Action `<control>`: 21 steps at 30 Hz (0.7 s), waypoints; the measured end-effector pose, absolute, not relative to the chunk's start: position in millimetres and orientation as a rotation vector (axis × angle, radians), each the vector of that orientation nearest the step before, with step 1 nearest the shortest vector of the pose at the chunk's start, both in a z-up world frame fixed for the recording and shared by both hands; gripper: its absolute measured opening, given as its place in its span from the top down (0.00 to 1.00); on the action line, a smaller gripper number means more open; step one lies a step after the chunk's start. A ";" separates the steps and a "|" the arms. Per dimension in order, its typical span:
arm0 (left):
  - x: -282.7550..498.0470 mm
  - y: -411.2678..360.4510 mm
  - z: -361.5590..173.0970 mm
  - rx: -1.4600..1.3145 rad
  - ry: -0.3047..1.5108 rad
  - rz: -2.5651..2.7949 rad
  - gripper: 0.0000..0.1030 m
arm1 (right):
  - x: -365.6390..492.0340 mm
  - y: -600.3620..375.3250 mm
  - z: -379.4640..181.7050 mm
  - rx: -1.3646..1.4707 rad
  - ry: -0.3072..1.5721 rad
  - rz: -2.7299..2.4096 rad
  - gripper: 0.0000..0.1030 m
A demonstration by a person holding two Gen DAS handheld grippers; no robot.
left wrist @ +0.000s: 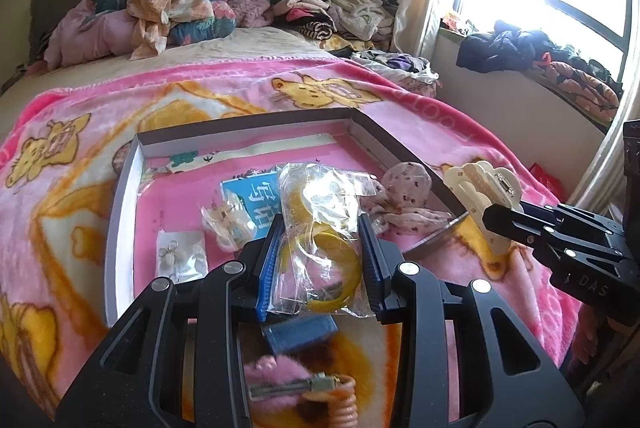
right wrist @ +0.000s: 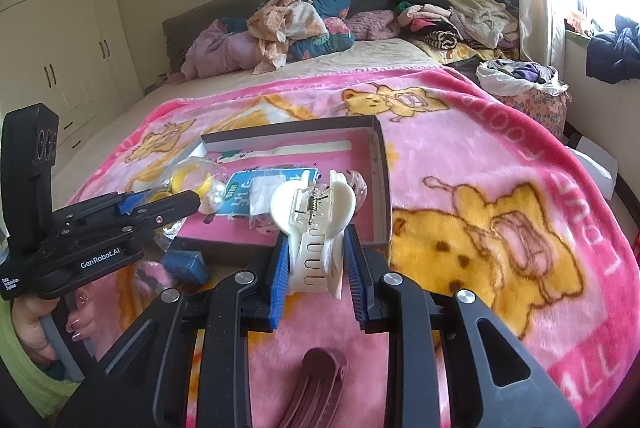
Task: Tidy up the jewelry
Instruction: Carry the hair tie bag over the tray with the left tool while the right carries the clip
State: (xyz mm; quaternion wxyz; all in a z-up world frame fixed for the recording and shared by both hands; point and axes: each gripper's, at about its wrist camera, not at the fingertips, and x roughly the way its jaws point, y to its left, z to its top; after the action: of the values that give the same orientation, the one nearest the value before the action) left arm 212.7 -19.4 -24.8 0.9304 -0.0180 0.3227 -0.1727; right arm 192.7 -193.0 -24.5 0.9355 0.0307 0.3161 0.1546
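My left gripper (left wrist: 322, 228) is shut on a clear plastic bag with yellow bangles (left wrist: 320, 224), held over the near edge of the shallow box (left wrist: 120, 195) on the pink blanket. It shows from the side in the right wrist view (right wrist: 192, 196). My right gripper (right wrist: 314, 240) is shut on a white hair claw clip (right wrist: 314, 220), just in front of the box's near right corner (right wrist: 380, 187). In the left wrist view the clip (left wrist: 480, 183) sits beside the box's right wall. In the box lie a small earring bag (left wrist: 182, 256), a clear clip (left wrist: 228, 224), a blue card (left wrist: 256, 199) and a floral scrunchie (left wrist: 404, 195).
A blue object (left wrist: 300, 334) and a key on an orange coil (left wrist: 320, 392) lie on the blanket in front of the box. A maroon hair clip (right wrist: 316, 388) lies under my right gripper. Piled clothes (right wrist: 288, 23) cover the bed's far end. A window sill with clothes (left wrist: 540, 55) is at right.
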 end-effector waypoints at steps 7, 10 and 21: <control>234.0 -18.3 -27.9 -0.037 0.683 -0.328 0.73 | 216.4 -192.0 -24.5 0.052 0.656 0.313 0.76; 242.5 -16.8 -31.6 -0.042 0.699 -0.326 0.73 | 225.2 -190.1 -24.3 0.040 0.659 0.313 0.76; 259.5 -16.2 -48.2 -0.054 0.765 -0.329 0.73 | 264.8 -182.8 -29.0 0.019 0.692 0.311 0.76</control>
State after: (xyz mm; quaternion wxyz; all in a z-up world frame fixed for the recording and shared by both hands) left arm 259.5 -16.2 -48.2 0.9143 -0.0262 0.3714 -0.1596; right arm 264.8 -182.8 -29.0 0.9289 0.0090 0.3376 0.1517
